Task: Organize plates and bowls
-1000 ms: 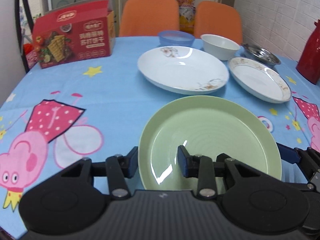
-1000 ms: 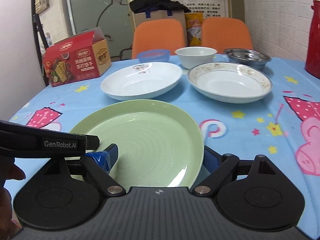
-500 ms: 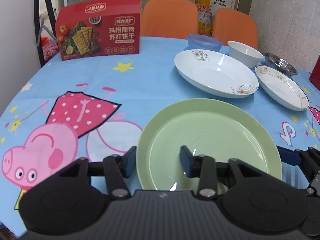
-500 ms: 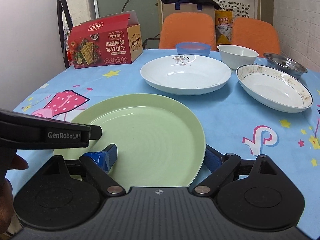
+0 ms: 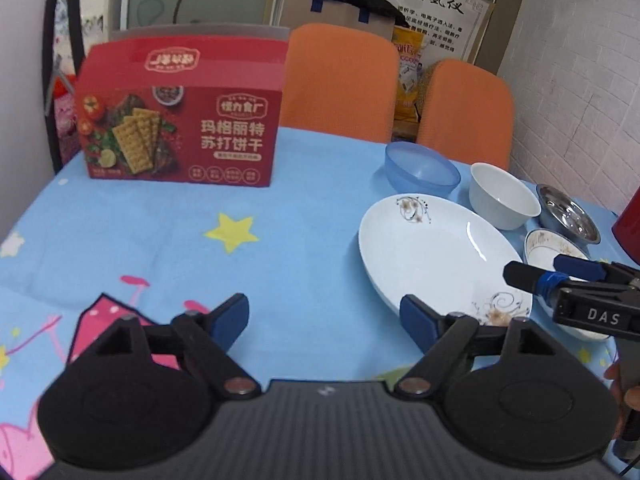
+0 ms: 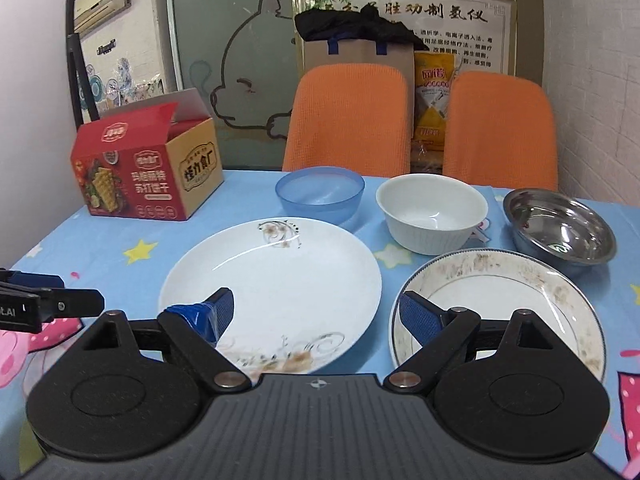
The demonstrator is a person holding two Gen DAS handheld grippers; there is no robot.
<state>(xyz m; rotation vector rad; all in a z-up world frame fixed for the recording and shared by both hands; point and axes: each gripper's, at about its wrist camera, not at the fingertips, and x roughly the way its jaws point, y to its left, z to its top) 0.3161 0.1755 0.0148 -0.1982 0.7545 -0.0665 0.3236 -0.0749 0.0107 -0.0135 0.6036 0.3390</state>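
Observation:
A large white plate with flower prints (image 6: 276,280) lies mid-table; it also shows in the left wrist view (image 5: 436,252). A patterned-rim plate (image 6: 504,304) lies to its right. Behind stand a blue bowl (image 6: 320,194), a white bowl (image 6: 432,212) and a steel bowl (image 6: 560,228). My right gripper (image 6: 316,316) is open and empty, low over the near edges of the two plates. My left gripper (image 5: 326,318) is open and empty over bare tablecloth left of the white plate. Only a sliver of the green plate (image 5: 394,374) shows under the left gripper.
A red cracker box (image 5: 180,128) stands at the back left of the table. Two orange chairs (image 6: 352,116) stand behind the table. A red flask (image 5: 628,224) is at the right edge. The blue cartoon tablecloth (image 5: 200,240) covers the table.
The left gripper has opened off the green plate's rim. Both grippers have moved forward past it towards the white plates; the green plate has dropped almost out of view.

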